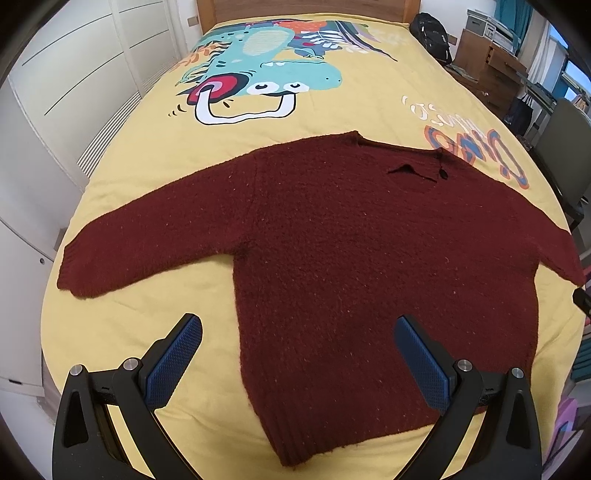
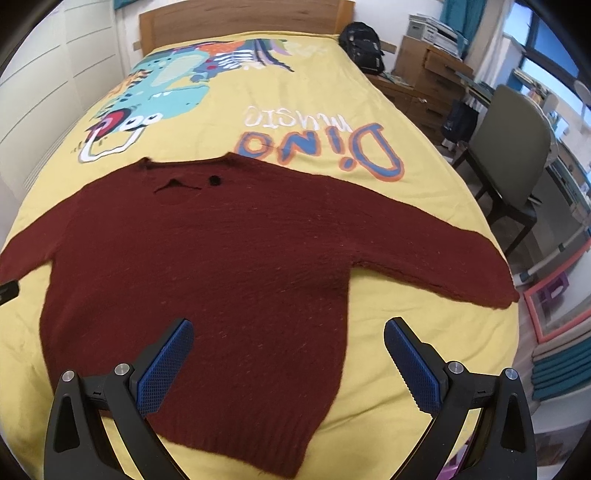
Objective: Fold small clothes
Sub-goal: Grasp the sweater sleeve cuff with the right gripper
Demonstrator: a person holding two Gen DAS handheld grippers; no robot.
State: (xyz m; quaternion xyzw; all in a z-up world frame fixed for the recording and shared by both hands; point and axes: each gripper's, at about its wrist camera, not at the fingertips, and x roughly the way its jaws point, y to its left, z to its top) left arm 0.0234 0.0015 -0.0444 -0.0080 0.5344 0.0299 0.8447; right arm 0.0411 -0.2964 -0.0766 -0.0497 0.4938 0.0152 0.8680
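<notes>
A dark red knitted sweater (image 1: 351, 251) lies flat on the yellow bedspread, both sleeves spread out, collar toward the headboard and hem toward me. It also shows in the right wrist view (image 2: 207, 266). My left gripper (image 1: 297, 363) is open and empty, held above the hem's left corner. My right gripper (image 2: 288, 363) is open and empty, held above the hem's right part. The tip of the other gripper shows at each frame's edge.
The bed has a yellow dinosaur-print cover (image 1: 258, 118) and a wooden headboard (image 2: 240, 18). White wardrobe doors (image 1: 74, 74) stand on the left. A black backpack (image 2: 364, 44), wooden drawers (image 2: 428, 74) and a grey chair (image 2: 513, 147) stand on the right.
</notes>
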